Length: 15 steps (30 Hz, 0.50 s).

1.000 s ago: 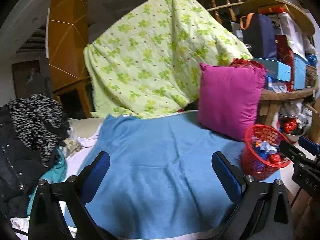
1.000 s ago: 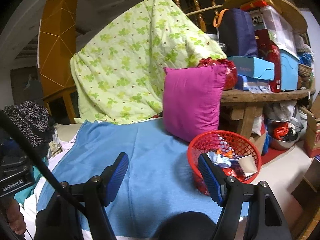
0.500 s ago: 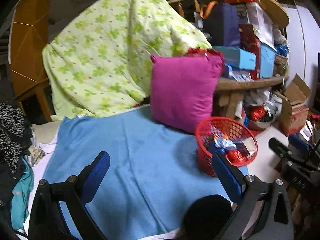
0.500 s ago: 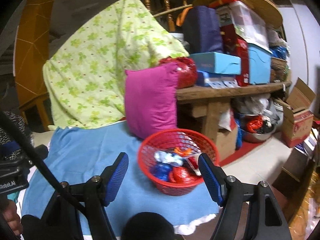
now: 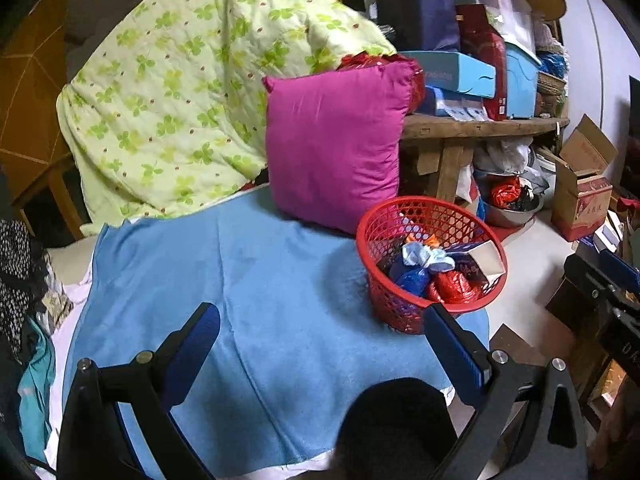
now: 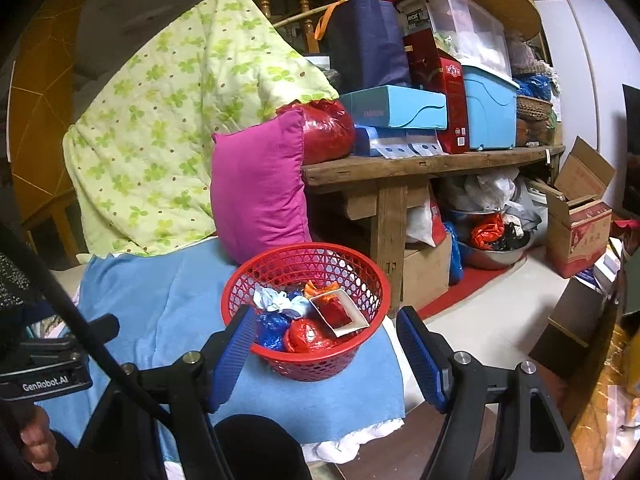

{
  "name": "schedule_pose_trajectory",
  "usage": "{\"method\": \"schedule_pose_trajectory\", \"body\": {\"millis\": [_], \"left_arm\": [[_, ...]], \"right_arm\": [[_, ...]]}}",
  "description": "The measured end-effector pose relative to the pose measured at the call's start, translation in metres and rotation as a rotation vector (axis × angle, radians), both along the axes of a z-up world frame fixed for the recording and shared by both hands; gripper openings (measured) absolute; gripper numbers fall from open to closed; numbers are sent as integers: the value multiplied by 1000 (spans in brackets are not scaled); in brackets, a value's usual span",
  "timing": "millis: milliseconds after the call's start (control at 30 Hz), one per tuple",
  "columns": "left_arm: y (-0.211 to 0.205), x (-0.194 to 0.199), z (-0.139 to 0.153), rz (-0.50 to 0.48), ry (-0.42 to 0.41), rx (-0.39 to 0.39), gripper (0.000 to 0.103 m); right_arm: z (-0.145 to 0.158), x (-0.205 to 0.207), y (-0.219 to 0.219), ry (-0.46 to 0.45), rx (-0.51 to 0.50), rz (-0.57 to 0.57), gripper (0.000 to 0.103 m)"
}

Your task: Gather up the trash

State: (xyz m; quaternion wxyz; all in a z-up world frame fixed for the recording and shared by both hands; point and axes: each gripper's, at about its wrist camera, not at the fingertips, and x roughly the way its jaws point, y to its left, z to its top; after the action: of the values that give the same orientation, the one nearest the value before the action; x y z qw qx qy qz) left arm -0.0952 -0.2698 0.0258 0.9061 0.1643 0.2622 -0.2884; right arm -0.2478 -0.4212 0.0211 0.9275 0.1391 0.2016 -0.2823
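Observation:
A red mesh basket [image 5: 416, 216] stands on the blue blanket [image 5: 248, 280] near its right corner; it also shows in the right wrist view [image 6: 280, 264]. It holds crumpled trash [image 6: 304, 320]: blue, red and pale wrappers and a small white carton [image 6: 340, 312]. My left gripper [image 5: 320, 344] is open and empty above the blanket, left of the basket. My right gripper [image 6: 328, 352] is open and empty, its jaws standing on either side of the basket's near rim.
A magenta pillow [image 5: 336, 140] leans behind the basket, with a green floral quilt [image 5: 192, 80] to its left. A wooden bench [image 6: 432, 164] stacked with boxes stands to the right. Cardboard boxes [image 6: 580, 232] and a metal bowl [image 6: 492, 252] sit on the floor.
Both views have swung to the right. The basket has come from the right edge toward the centre and nearer. Both grippers stay open.

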Motion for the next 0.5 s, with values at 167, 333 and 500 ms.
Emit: {"method": "schedule_pose_trajectory", "body": {"millis": [167, 333, 500], "left_arm": [[-7, -6, 4, -25, -16, -1, 101], [-11, -12, 4, -48, -24, 5, 101], [-14, -19, 5, -70, -33, 10, 101]], "right_arm": [[0, -6, -2, 2, -8, -6, 75], [1, -13, -5, 1, -20, -14, 75], [0, -19, -10, -6, -6, -23, 75]]}}
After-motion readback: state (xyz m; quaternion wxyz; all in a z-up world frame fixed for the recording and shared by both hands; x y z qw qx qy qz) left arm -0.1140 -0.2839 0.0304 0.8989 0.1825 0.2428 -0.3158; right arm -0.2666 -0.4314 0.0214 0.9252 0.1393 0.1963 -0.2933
